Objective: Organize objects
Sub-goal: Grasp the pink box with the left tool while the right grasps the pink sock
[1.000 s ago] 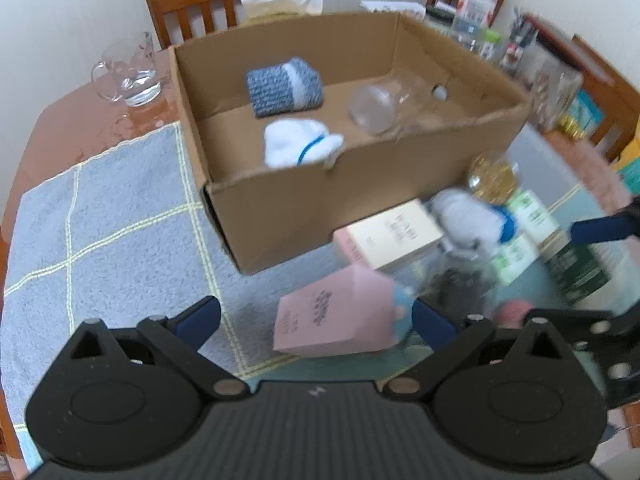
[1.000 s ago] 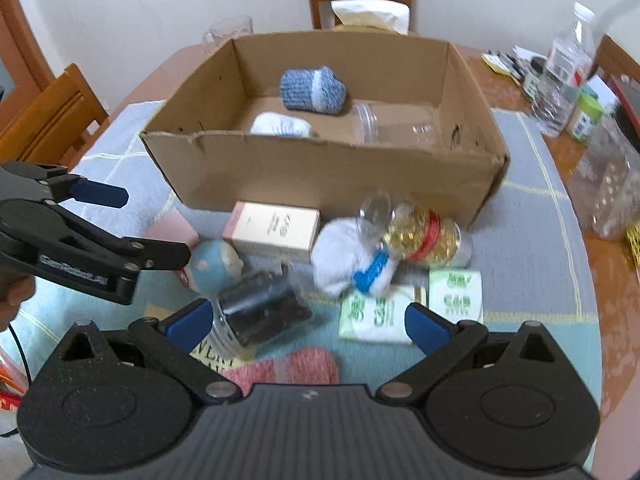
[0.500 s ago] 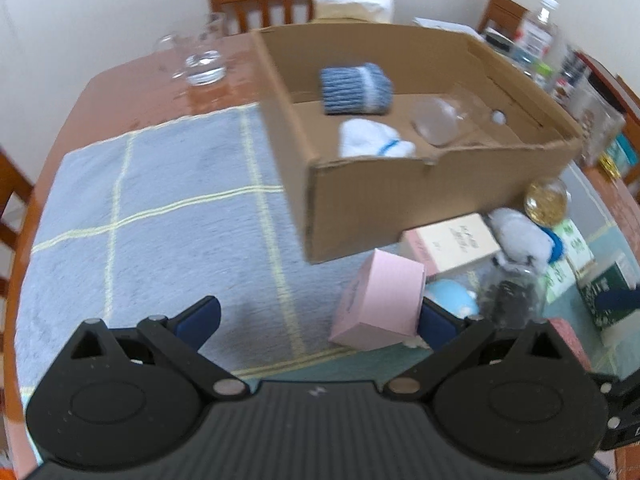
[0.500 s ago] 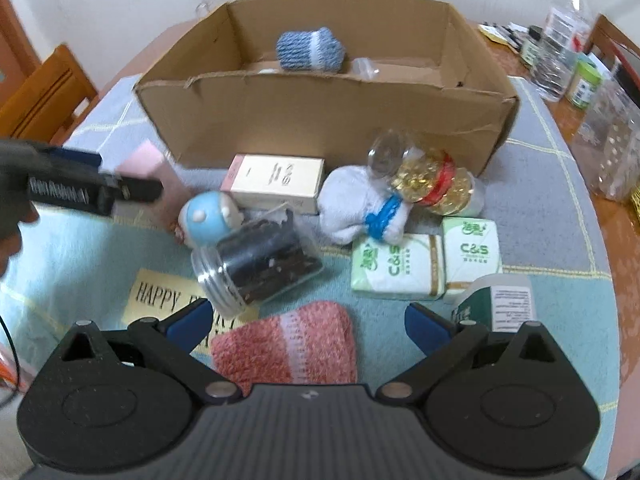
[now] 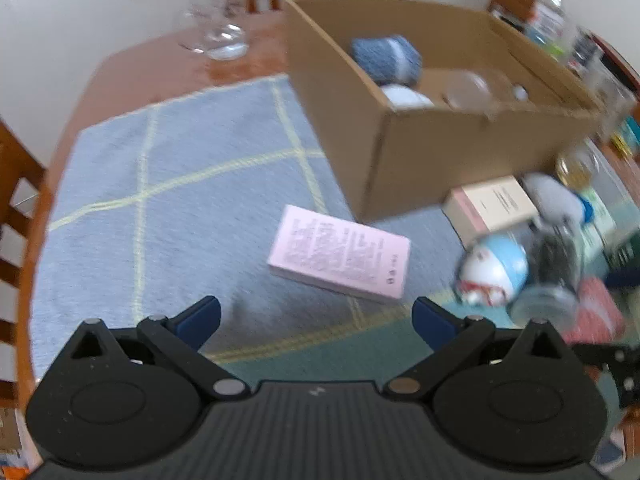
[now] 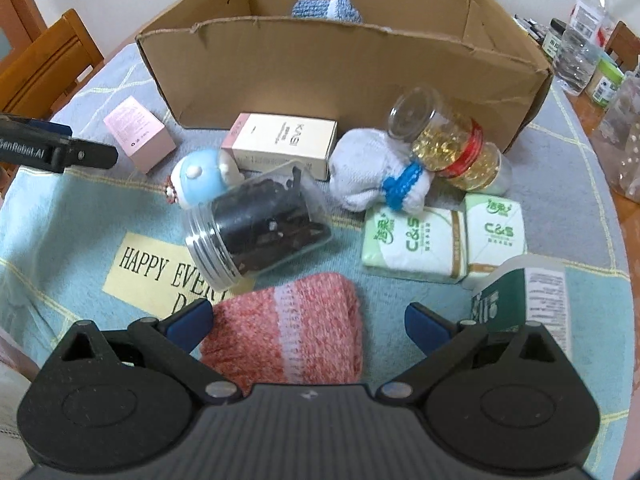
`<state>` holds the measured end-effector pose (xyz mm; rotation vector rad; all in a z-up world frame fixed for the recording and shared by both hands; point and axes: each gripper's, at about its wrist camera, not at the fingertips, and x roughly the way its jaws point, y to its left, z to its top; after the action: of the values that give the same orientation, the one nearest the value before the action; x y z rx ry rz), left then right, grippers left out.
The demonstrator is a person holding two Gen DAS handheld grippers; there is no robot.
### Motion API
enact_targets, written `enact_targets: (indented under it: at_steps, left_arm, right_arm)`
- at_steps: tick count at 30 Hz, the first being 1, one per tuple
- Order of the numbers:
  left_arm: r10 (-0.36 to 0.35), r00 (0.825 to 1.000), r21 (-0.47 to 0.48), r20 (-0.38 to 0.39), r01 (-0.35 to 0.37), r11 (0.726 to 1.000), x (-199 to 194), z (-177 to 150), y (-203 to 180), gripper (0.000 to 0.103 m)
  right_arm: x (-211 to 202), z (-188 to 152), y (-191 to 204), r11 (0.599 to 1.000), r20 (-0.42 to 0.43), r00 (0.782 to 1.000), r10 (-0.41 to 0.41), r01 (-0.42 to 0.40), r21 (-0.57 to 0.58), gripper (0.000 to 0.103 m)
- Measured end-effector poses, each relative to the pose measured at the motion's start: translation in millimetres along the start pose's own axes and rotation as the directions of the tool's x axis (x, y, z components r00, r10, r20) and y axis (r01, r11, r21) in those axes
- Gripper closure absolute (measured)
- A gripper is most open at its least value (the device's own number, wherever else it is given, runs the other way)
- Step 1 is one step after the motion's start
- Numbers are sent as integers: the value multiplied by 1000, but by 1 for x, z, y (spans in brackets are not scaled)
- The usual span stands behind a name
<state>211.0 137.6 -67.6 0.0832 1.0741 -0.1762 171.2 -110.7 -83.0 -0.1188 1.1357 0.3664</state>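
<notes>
A cardboard box (image 5: 460,148) (image 6: 344,76) holds a blue knit roll (image 5: 386,58), a white sock and a clear jar. In front lie a pink box (image 5: 340,258) (image 6: 138,132), a cream box (image 6: 284,144), a blue round toy (image 6: 200,180), a jar of dark contents (image 6: 260,220), a white sock bundle (image 6: 372,172), a gold-filled jar (image 6: 444,140), tissue packs (image 6: 440,236) and a red knit roll (image 6: 288,336). My left gripper (image 5: 316,316) is open just short of the pink box. My right gripper (image 6: 308,320) is open with the red roll between its fingers.
A green-and-white carton (image 6: 524,304) lies by the right fingertip. A glass mug (image 5: 218,28) stands on the wooden table behind the blue mat. Bottles (image 6: 580,48) and clutter crowd the right edge. Chairs stand around the table.
The left gripper has let go of the pink box, which now lies flat on the mat, and pulled back left. The right gripper has moved down and forward over the red knit roll.
</notes>
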Motion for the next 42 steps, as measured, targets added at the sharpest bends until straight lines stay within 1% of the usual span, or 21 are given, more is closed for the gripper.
enact_targets:
  at_steps: [3,5,8,10,14,17,22,24,28,34,37,42]
  left_arm:
    - [-20,1000,47,-15,21,999,8,-7,-6,2]
    - [-25,999,73,-38,27,997,16,-10,-9,2]
    - [-11,998,118,-58,18,993,25,-13,-15,2]
    - [-6,998,143,-57,14,990,29,-15,-18,1]
    - [-36,998,135,-42,41,990,31,-17,-16,1]
    - [-49,998,153,-28,53,987,33,-15,-15,1]
    - [-70,997,169,-18,72,983,38,-7,-15,0]
    - [-66,998,160,-15,67,985,39,-4,-15,0]
    - [-56,998,138,-1,56,989,40,-2,-15,0]
    - [-61,998,140,28,57,988,43,1,-12,0]
    - [-64,997,150,33,58,987,42,0,-11,1]
    - [-41,997,202,69,27,979,35,1,-10,1]
  right_arm:
    - [3,-2,2,1000,-9,1000,-2,2,3,0]
    - [2,-4,7,1000,-11,1000,14,-14,-16,0]
    - [5,-9,15,999,-32,999,11,-12,-45,0]
    - [8,-12,18,999,-45,999,8,-11,-53,0]
    - [10,-15,19,999,-46,999,0,-2,-48,0]
    - [10,-15,19,999,-43,999,-6,4,-46,0]
    - [14,-14,24,996,-41,998,-40,37,-82,0]
    - [16,-15,27,994,-37,998,-55,51,-102,0]
    - [17,-13,27,993,-31,998,-54,50,-106,0]
    - [18,-9,25,992,-22,999,-49,47,-115,0]
    - [19,-6,25,992,-20,999,-49,47,-117,0]
    - [18,-7,25,991,-20,999,-46,43,-123,0]
